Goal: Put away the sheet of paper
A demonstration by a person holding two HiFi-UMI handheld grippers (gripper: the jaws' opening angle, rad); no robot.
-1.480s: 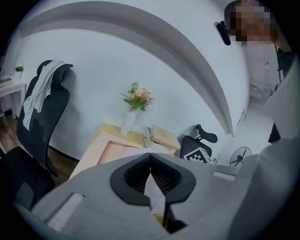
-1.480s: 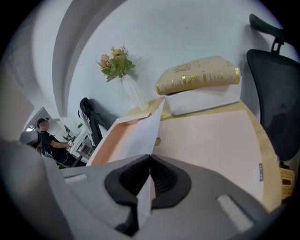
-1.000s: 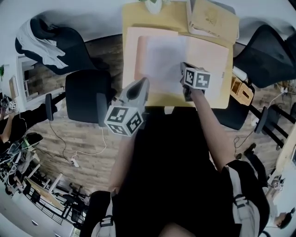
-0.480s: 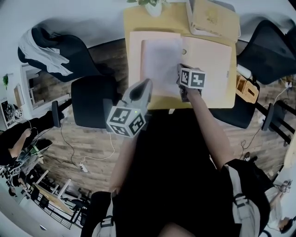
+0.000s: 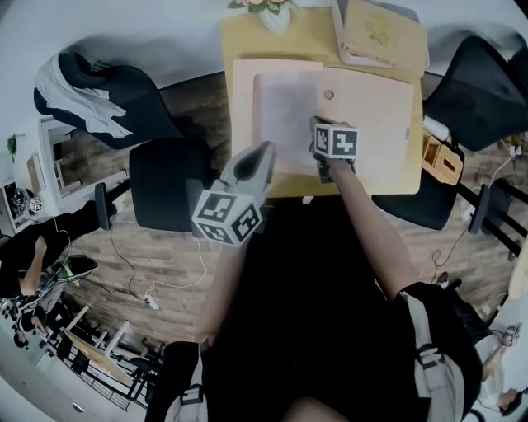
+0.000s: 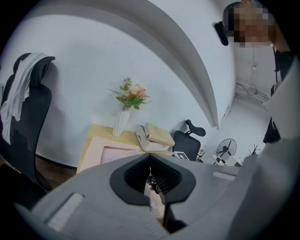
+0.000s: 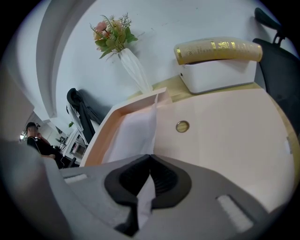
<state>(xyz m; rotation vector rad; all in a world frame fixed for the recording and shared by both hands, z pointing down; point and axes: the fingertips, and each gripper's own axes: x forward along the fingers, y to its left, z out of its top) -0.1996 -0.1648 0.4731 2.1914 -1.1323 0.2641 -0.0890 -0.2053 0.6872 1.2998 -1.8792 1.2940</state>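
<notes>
On the wooden table (image 5: 247,37) a pink folder (image 5: 375,124) lies open. A white sheet of paper (image 5: 285,111) rests on its left half. My right gripper (image 5: 318,125) hovers over the folder's middle, shut on the sheet's right edge. In the right gripper view the sheet (image 7: 133,133) runs up from between the closed jaws of the right gripper (image 7: 150,157), beside a brass snap (image 7: 182,125) on the folder's right half. My left gripper (image 5: 262,150) is held in the air off the table's front left corner, jaws together and empty; it (image 6: 150,155) faces the folder (image 6: 101,147).
A white box with a gold lid (image 5: 379,33) stands at the back right of the table, and a vase of flowers (image 5: 275,12) at the back edge. Black office chairs stand left (image 5: 165,181) and right (image 5: 474,82) of the table.
My right gripper has moved left with the sheet's edge, and the brass snap on the folder's right half now shows. The left gripper has hardly moved.
</notes>
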